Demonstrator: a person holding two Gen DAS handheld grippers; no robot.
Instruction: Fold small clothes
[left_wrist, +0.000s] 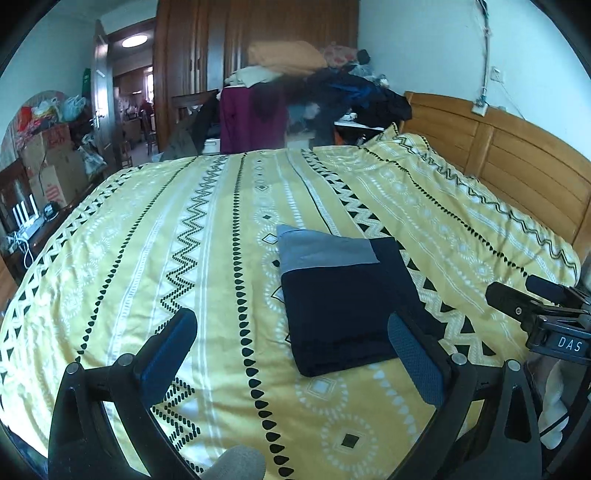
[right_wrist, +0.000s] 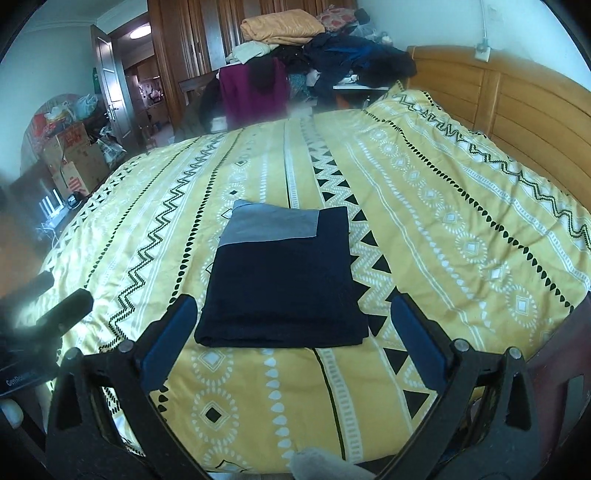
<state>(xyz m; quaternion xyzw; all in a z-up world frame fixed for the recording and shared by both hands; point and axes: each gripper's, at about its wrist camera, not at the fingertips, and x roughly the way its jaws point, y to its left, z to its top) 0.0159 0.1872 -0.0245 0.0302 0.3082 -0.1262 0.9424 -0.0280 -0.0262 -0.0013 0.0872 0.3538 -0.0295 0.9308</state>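
One folded garment (right_wrist: 282, 280) is seen on the yellow patterned bedcover (right_wrist: 443, 229), in the near middle part of the bed. It is dark navy, and a grey panel (right_wrist: 271, 225) is shown at its far end. It lies flat, in a neat rectangle.

The left gripper (left_wrist: 291, 350) is held above the bedcover with its two fingers wide apart, and nothing is held between them. In the left wrist view, the near right corner of the garment is partly covered by the right finger pad (left_wrist: 413, 362); whether it is touched cannot be told. The right gripper (right_wrist: 293, 334) is also spread open and empty, and the near edge of the garment is seen between its blue pads, just in front of them.

A wooden headboard (right_wrist: 517, 96) is seen at the right side of the bed. Behind the bed, a pile of clothes (right_wrist: 314, 48) is stacked in front of a wooden wardrobe (right_wrist: 199, 37). Cardboard boxes (right_wrist: 74, 158) are placed at the left, near an open door (right_wrist: 110, 88).
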